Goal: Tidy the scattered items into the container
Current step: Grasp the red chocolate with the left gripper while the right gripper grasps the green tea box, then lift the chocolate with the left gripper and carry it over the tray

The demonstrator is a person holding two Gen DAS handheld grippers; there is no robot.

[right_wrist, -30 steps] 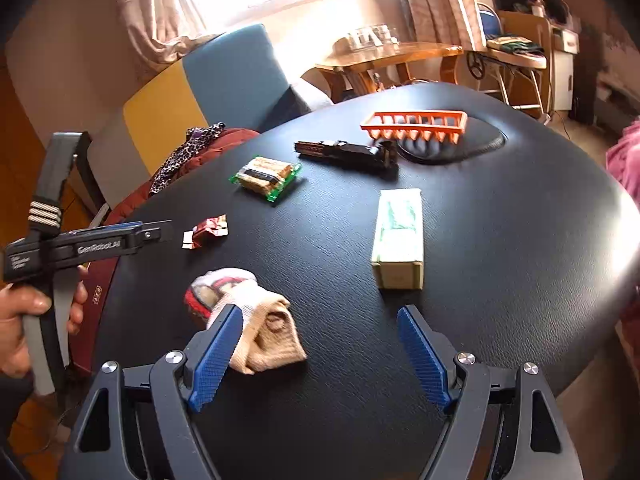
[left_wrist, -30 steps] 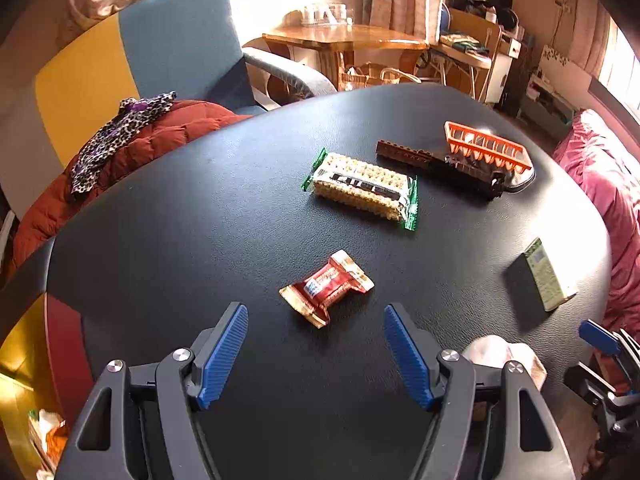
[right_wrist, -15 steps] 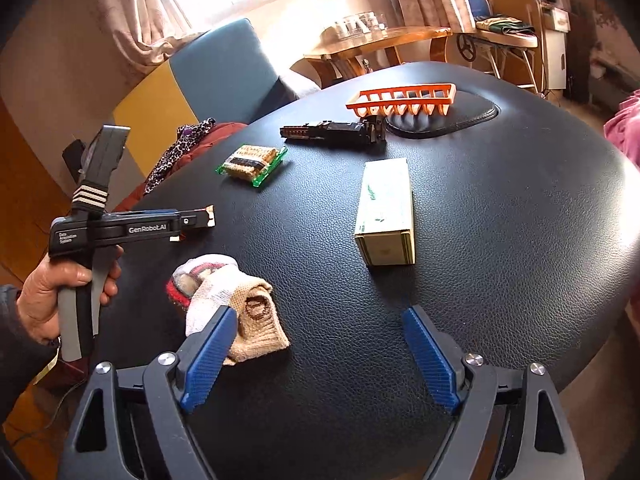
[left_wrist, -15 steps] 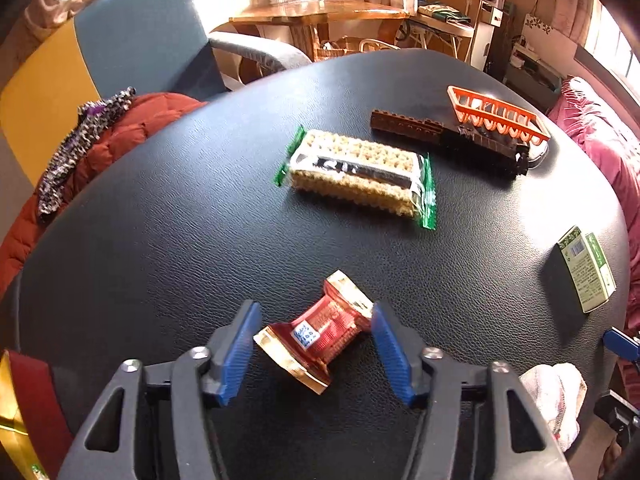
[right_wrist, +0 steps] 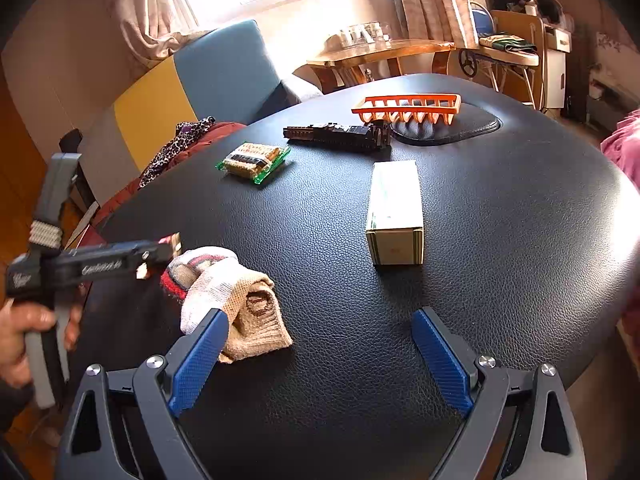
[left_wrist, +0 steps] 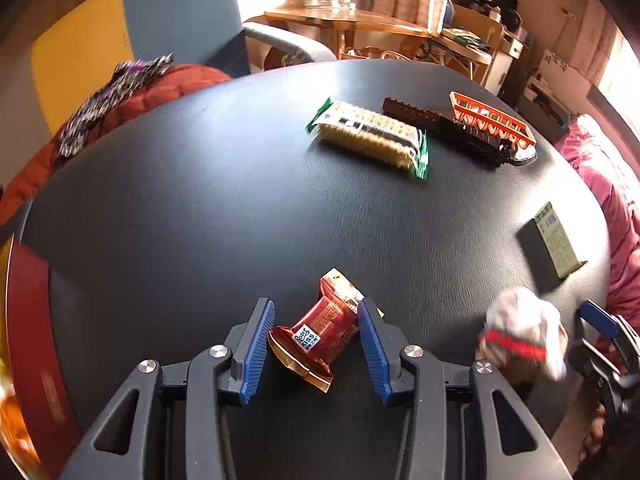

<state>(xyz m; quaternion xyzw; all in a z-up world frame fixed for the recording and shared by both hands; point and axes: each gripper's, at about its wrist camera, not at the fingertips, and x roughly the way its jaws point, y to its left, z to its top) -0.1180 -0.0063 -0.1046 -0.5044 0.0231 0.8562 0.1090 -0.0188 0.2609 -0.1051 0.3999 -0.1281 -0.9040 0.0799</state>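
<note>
My left gripper (left_wrist: 316,330) has its blue fingers closed against both sides of a red and gold candy wrapper (left_wrist: 320,330) lying on the black table (left_wrist: 200,220). My right gripper (right_wrist: 320,344) is open and empty, low over the table, with its left finger beside a rolled beige and red sock (right_wrist: 228,292). The sock also shows in the left wrist view (left_wrist: 524,332). An orange basket (right_wrist: 408,108) stands at the far side, also in the left wrist view (left_wrist: 492,122).
A green-edged wafer pack (left_wrist: 372,138), a dark brick strip (left_wrist: 444,130) and a green carton (right_wrist: 396,212) lie on the table. A blue and yellow armchair with red clothing (left_wrist: 132,92) stands to the left. A red object (left_wrist: 32,340) sits at the table's left edge.
My left gripper moved forward and down around the candy wrapper and narrowed onto it. My right gripper edged forward toward the sock and carton.
</note>
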